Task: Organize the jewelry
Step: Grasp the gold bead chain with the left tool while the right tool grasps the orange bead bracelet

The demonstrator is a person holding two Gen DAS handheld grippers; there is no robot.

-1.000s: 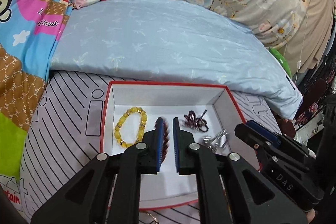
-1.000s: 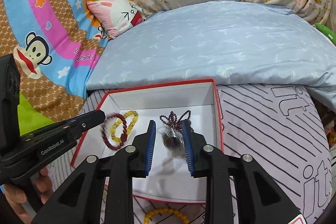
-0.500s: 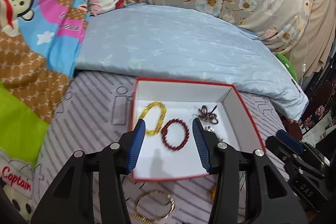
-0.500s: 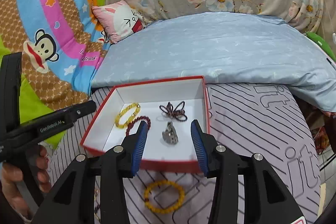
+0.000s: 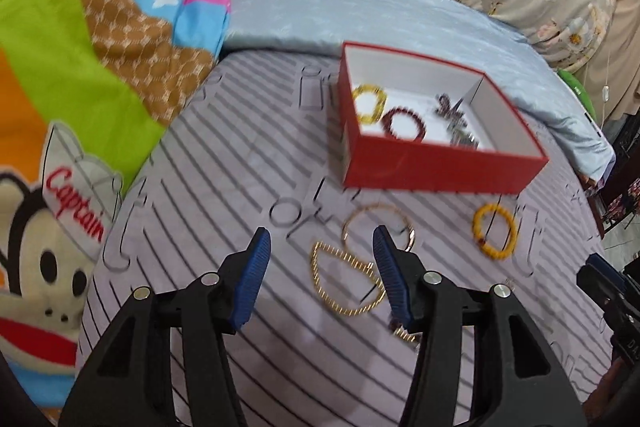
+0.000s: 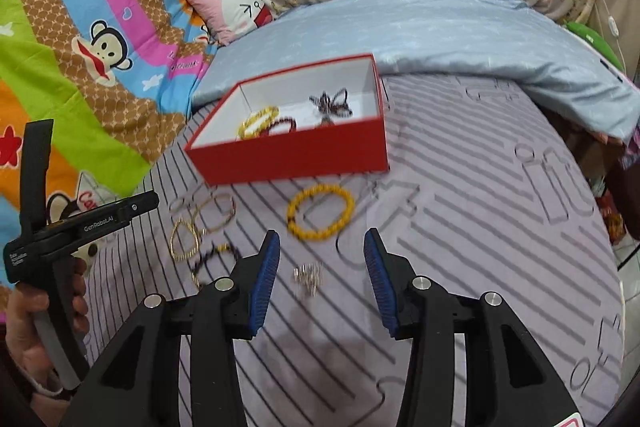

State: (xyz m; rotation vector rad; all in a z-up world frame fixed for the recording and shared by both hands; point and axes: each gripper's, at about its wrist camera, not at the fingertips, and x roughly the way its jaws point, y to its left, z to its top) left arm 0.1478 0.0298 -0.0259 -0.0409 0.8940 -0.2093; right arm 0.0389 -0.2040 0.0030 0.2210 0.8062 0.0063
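Note:
A red box [image 5: 440,167] [image 6: 296,155] with a white inside holds a yellow bead bracelet [image 5: 369,103], a dark red bead bracelet [image 5: 402,123], a dark beaded piece [image 5: 450,107] and a silver piece [image 5: 464,137]. On the mat in front lie a thin gold bangle [image 5: 378,227], a gold half-round piece [image 5: 346,281], a yellow bead bracelet [image 5: 494,231] [image 6: 320,213] and a small silver item [image 6: 308,275]. My left gripper [image 5: 320,267] is open and empty over the gold pieces. My right gripper [image 6: 320,271] is open and empty above the silver item.
A grey striped mat [image 6: 480,227] covers the bed. A light blue quilt [image 6: 440,27] lies behind the box, a pink pillow [image 6: 236,3] and a cartoon monkey blanket [image 6: 80,47] at left. A dark-and-gold bracelet [image 6: 208,259] lies near the left gripper's body [image 6: 80,223].
Both grippers opened, left the dark red bracelet and the silver piece in the box, and drew back toward the loose jewelry on the mat.

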